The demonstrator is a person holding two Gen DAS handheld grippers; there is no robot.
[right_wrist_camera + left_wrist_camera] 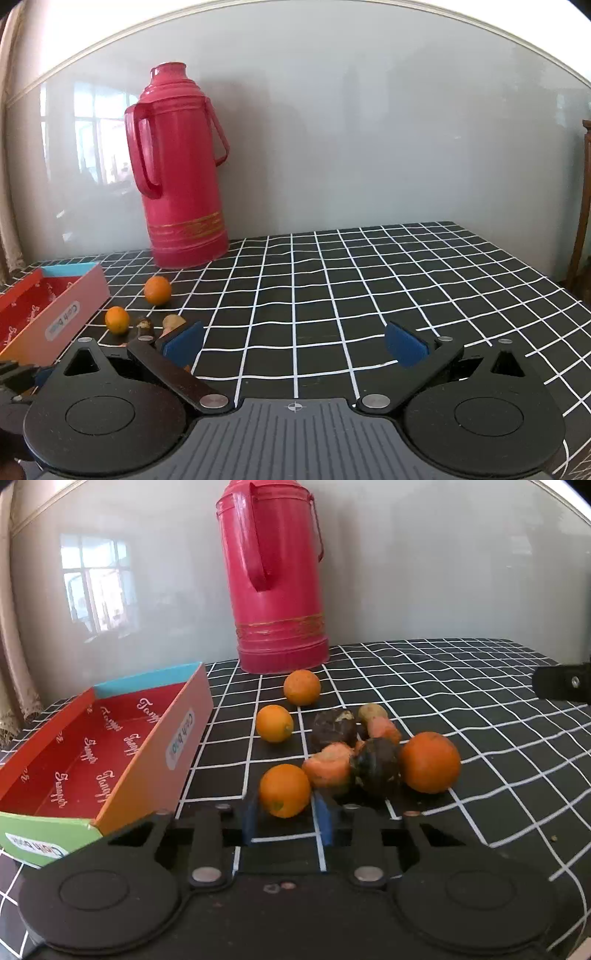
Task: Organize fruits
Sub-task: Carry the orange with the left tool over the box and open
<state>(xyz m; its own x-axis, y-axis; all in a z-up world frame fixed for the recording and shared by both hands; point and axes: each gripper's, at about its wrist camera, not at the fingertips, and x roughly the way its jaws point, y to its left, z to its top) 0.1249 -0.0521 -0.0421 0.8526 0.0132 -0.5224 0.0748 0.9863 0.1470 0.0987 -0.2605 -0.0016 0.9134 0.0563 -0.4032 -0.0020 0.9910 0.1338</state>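
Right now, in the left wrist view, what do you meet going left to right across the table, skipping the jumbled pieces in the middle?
Open box → small orange → nearest orange between the left gripper fingers → big orange → right gripper's black edge.

Glossy pale grey wall panel (369, 147) behind table, cream trim arching along its top edge. Window reflection (98, 585) at 10 o'clock on panel, bright daylight. Black tablecloth (369, 288) with white grid covers table. Dark wooden furniture edge (583, 206) at 3 o'clock.
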